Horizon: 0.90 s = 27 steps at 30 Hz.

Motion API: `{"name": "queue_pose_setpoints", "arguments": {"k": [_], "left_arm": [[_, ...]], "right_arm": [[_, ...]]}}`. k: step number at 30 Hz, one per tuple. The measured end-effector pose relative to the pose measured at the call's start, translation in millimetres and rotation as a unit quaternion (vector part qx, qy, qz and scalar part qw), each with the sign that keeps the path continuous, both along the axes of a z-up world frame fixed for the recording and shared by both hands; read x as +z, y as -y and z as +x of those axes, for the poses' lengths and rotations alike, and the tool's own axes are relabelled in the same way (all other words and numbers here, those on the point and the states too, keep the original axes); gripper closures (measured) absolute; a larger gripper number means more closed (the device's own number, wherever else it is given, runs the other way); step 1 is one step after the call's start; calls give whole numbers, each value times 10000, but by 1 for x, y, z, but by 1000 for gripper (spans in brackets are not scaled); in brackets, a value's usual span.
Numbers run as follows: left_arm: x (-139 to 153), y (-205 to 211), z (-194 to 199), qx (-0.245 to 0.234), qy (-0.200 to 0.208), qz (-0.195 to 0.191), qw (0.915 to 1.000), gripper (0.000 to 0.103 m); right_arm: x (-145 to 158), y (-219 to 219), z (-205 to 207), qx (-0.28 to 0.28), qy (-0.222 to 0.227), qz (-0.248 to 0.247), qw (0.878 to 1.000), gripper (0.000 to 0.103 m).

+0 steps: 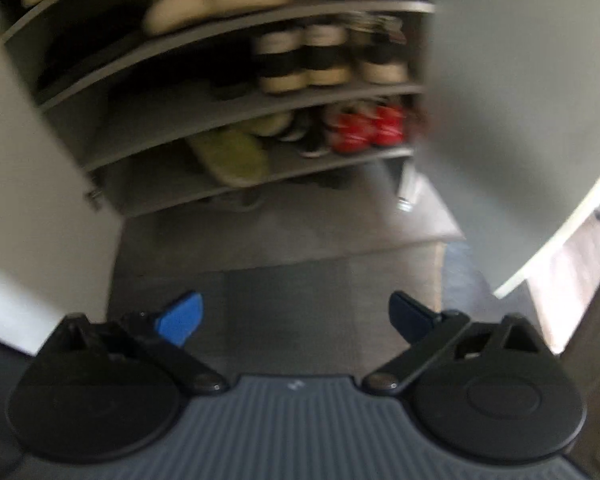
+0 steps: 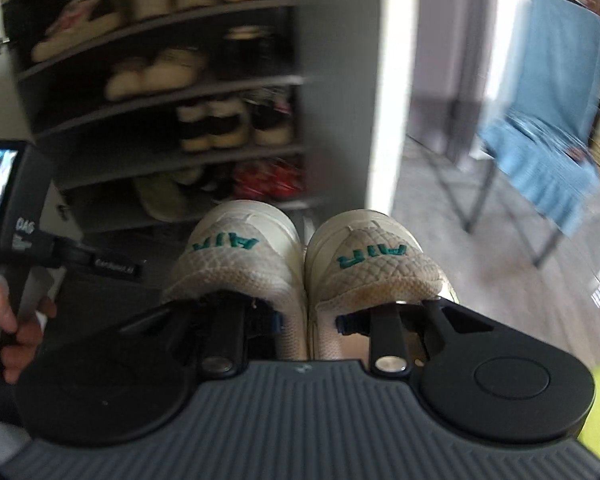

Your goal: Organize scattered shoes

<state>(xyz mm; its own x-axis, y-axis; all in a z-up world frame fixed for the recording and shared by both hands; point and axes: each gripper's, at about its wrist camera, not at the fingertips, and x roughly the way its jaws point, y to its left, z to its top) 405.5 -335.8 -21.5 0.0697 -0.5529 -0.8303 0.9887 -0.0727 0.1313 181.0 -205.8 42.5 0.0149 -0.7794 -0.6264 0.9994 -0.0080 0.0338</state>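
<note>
Your right gripper (image 2: 308, 320) is clamped on a pair of white sneakers (image 2: 300, 264): its fingers reach into the two shoe openings and pinch the inner walls together, so both shoes hang side by side, heels toward the camera, with the green "AIR" lettering on each heel tab reading upside down. The pair is held up in the air in front of the shoe cabinet (image 2: 332, 80), low against its bottom shelves.

Your left gripper (image 1: 296, 318) is released, its blue pads (image 1: 182, 318) spread wide with nothing between them, pointing down at the grey floor (image 1: 284, 280) ahead of the cabinet. In the right wrist view you can see your left hand (image 2: 8, 320) wrapped round that gripper's handle at the left edge, with its small camera screen lit.

The cabinet stands open with shelves already stocked: cream and beige shoes (image 2: 152, 72) higher up, black-and-cream shoes (image 1: 304, 60) below them, then a red pair (image 1: 364, 126) beside what looks like olive-green slippers (image 1: 232, 156), though motion blur makes those hard to read.

To the right, beyond the cabinet side, a folding chair draped in blue cloth (image 2: 548, 100) stands on a wood-look floor
</note>
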Motion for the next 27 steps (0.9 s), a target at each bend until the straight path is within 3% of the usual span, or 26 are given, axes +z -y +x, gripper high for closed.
{"name": "queue_pose_setpoints", "arguments": {"k": [7, 15, 23, 27], "left_arm": [[-3, 30, 115, 452, 104, 127, 9988, 2], [-23, 78, 220, 701, -11, 622, 9956, 2], [-66, 95, 271, 464, -146, 917, 9946, 2], [-86, 92, 291, 726, -227, 1128, 9907, 2]], "right_arm": [[17, 98, 100, 560, 144, -79, 9983, 74], [24, 232, 227, 850, 510, 109, 9950, 74], [-7, 319, 328, 996, 615, 98, 9931, 74], [-24, 351, 366, 1159, 612, 67, 9913, 74]]}}
